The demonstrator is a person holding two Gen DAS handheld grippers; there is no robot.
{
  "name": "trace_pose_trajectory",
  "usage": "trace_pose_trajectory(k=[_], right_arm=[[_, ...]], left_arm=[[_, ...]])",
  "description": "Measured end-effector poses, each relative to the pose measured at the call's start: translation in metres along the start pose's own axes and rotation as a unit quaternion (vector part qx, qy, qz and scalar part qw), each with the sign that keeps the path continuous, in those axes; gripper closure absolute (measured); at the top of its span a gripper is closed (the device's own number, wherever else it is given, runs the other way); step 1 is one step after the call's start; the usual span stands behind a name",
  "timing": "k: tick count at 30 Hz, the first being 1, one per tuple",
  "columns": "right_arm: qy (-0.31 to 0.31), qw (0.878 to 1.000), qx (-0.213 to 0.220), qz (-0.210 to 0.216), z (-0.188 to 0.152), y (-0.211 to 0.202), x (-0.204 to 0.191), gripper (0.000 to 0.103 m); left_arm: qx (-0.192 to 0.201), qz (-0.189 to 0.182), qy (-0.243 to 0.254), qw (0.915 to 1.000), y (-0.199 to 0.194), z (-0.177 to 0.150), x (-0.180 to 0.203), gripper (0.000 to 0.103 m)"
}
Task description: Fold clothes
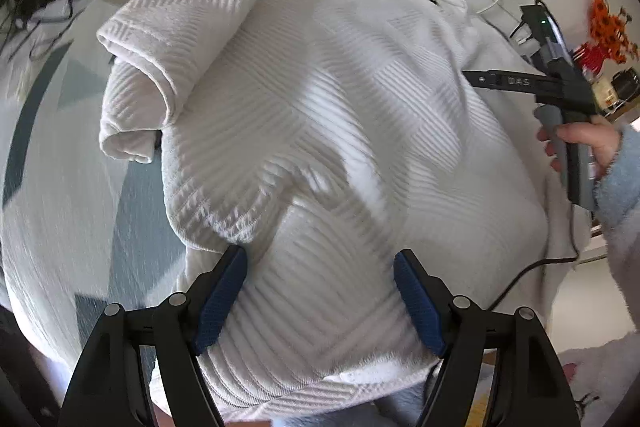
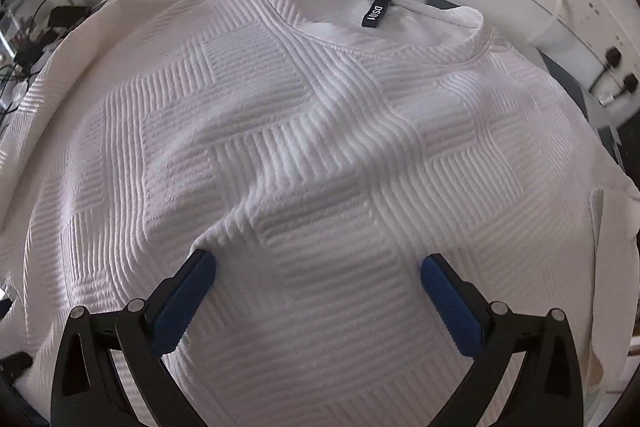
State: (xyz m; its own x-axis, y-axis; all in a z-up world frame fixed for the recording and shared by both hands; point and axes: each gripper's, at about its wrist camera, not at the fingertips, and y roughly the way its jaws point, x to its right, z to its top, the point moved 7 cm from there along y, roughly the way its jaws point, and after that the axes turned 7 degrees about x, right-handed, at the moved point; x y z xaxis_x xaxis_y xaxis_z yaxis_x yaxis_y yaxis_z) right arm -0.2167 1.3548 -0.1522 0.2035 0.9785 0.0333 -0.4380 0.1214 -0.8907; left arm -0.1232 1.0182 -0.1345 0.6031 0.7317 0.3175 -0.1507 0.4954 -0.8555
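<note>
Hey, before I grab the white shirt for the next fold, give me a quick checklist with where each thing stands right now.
1. Left hand-held gripper open, nothing pinched: ok.
2. Right hand-held gripper open, nothing pinched: ok.
3. White shirt lying flat: not ok, a ridge of wrinkles runs across the middle.
4. Sleeve laid out: not ok, it is flopped over the body in the left wrist view.
5. Collar and label in sight, facing up: ok.
6. Black cable clear of the hem: cannot tell.
</note>
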Motion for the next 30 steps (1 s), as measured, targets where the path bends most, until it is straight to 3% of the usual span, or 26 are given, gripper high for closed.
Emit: trace_pose_trajectory(k=[3,8,11,16,20,23,25,28,30], right_arm=[[-0.017,1.000,0.001,0.008,-0.002,-0.002,-0.019,0.000],[-0.023,1.000,0.008,0.013,-0.009,-0.009,-0.034,0.001],[-0.019,1.000,0.010,0.010,-0.018,-0.014,-0.029,0.001],[0.004,1.000,0.015,-0.001,-0.041,-0.028,-0.012,0.001],[0.028,1.000,-0.010,0.003,-0.047,-0.040,-0.007,0.000],[0.062,0.998,0.004,0.026,-0.028,-0.068,-0.001,0.000],[0.079,0.995,0.043,0.041,-0.002,-0.098,0.004,0.000],[0.074,0.992,0.104,0.018,0.045,-0.152,0.013,0.004],[0.068,0.984,0.164,0.006,0.094,-0.181,0.027,0.005]], left_arm=[[0.001,-0.012,-0.022,0.9997,-0.009,-0.007,-0.009,0.028],[0.010,0.024,-0.060,0.9978,-0.023,-0.012,-0.038,0.028],[0.020,0.014,-0.101,0.9945,-0.028,-0.003,-0.052,0.029],[0.033,0.038,-0.080,0.9955,-0.034,0.012,-0.048,0.029],[0.054,0.034,-0.076,0.9950,-0.046,0.026,-0.051,0.029],[0.089,0.027,-0.054,0.9941,-0.067,0.055,-0.041,0.029],[0.115,0.019,-0.038,0.9925,-0.080,0.082,-0.031,0.029],[0.142,-0.004,-0.017,0.9897,-0.093,0.121,-0.010,0.029],[0.143,-0.021,-0.007,0.9895,-0.087,0.136,0.003,0.029]])
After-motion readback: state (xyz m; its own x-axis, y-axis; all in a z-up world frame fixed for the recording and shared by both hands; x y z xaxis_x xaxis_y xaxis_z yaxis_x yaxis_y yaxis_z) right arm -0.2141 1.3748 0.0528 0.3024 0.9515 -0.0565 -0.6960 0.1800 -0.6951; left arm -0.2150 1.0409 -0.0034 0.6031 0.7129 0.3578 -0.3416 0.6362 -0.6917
